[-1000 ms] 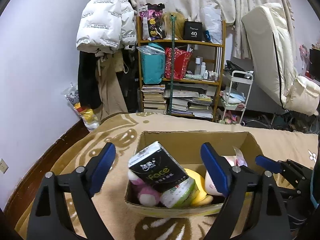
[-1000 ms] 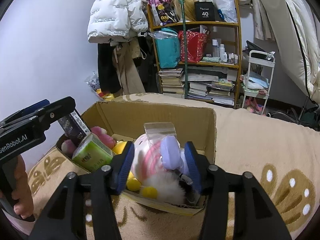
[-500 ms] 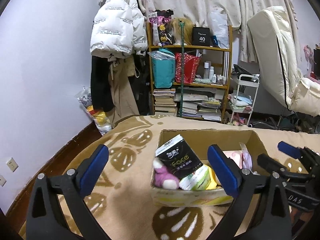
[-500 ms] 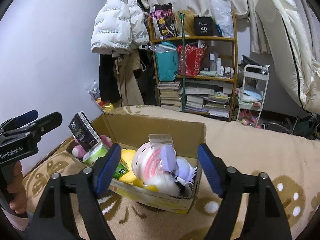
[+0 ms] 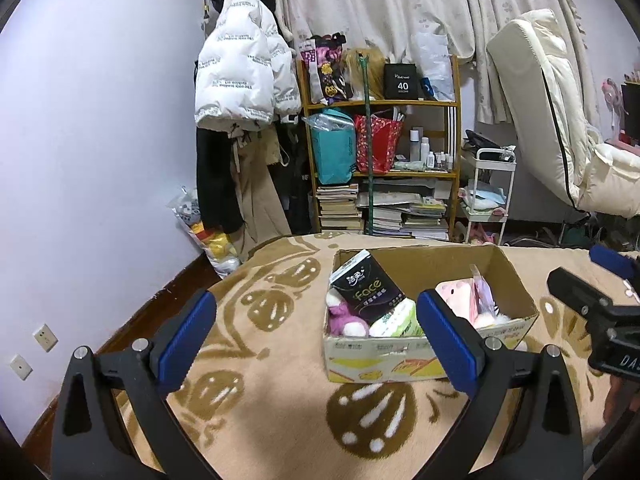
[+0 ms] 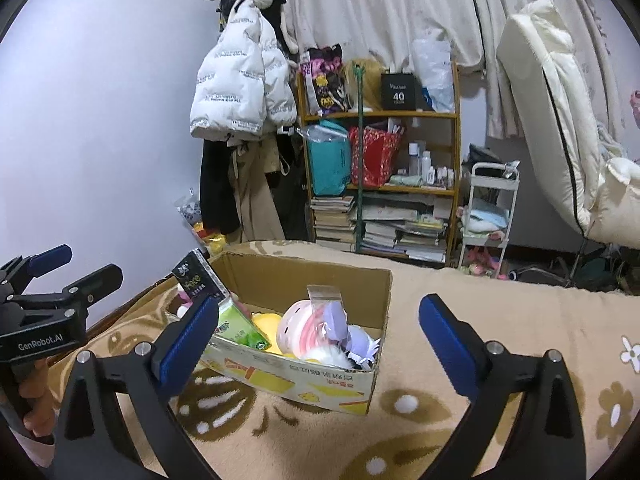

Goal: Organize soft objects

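A cardboard box stands on a tan patterned blanket. In it lie a black tissue pack, a green tissue pack, a pink-purple plush, a yellow toy and a pink round plush in clear wrap. My left gripper is open and empty, back from the box. My right gripper is open and empty, also back from the box.
Beyond the bed stand a wooden shelf with books and bags, hanging coats, a white cart and a cream recliner. A bag of toys lies on the floor at the left wall.
Both grippers have pulled back and up from the box. The right gripper, which was closed around the pink plush, has opened wide and left it in the box.
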A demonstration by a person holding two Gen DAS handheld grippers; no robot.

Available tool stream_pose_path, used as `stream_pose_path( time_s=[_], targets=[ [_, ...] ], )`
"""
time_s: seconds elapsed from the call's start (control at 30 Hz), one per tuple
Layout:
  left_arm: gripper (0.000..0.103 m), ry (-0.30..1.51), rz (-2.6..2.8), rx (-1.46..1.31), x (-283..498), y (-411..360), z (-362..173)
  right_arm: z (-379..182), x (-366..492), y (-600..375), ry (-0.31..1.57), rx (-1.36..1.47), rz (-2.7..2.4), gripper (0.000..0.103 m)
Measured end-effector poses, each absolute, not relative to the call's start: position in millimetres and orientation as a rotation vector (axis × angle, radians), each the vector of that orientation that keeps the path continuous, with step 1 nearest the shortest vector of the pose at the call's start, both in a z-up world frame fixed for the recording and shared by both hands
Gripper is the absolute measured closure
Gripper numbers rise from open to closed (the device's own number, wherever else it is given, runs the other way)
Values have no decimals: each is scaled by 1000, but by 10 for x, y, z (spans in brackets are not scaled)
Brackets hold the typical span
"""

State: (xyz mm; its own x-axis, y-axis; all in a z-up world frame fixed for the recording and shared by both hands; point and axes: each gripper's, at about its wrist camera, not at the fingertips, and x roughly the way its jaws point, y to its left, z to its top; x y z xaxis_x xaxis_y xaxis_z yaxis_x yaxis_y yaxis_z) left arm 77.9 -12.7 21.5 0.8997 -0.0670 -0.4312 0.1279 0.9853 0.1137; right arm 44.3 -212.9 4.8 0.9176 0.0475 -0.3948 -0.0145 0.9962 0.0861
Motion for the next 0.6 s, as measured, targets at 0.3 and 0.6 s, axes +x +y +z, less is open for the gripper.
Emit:
stream_pose_path(
  time_s=[0.3,0.6],
  targets=[
    [3,432,-70,133,560,-13,306,206,167,-2102,371,73,4,0],
    [3,423,-63,128,425,55,338,227,-10,-2082,379,75,-19,0]
  ],
)
